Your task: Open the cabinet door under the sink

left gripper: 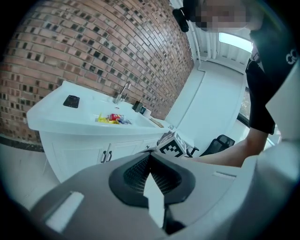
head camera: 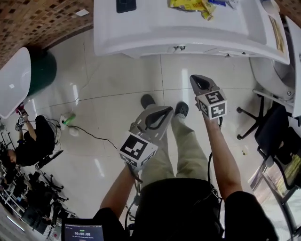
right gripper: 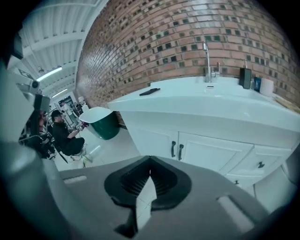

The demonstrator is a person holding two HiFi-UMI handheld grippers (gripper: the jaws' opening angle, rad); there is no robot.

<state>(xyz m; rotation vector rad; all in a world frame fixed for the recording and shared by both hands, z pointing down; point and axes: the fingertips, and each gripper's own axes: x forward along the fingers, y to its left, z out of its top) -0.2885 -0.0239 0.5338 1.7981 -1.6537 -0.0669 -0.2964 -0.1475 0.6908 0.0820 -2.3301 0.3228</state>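
The fingers [left gripper: 138, 171] of the left gripper [head camera: 162, 112] are pressed together at the tips, and nothing is between them. The right gripper [head camera: 200, 81] has its fingers closed in the same way, and they also hold nothing. Each gripper carries its marker cube, the left cube [head camera: 137, 149] and the right cube [head camera: 211, 104].

Both grippers are in the air over the white tiled floor [head camera: 103, 99], in front of the sink cabinet [right gripper: 154, 123] and apart from it. The right gripper is nearer to the cabinet than the left one.

The two cabinet doors [right gripper: 211, 152] under the sink are closed. Their two dark handles [right gripper: 176, 150] stand upright, side by side, at the middle of the cabinet front. To the right of the doors there is a smaller front with a dark knob [right gripper: 260, 164].

On top of the cabinet is a white worktop [right gripper: 197, 105]. A faucet [right gripper: 206, 61] stands at its back edge, and a dark flat thing [right gripper: 149, 92], maybe a phone, lies near its left end. Some yellow packets [head camera: 188, 4] lie in the basin.

Behind the cabinet is a brick wall [right gripper: 187, 33]. To the left of the cabinet stands a white tub with a green side [right gripper: 101, 123], and beyond it a seated person [right gripper: 63, 133]. To the right of the cabinet is a black office chair [head camera: 265, 129].
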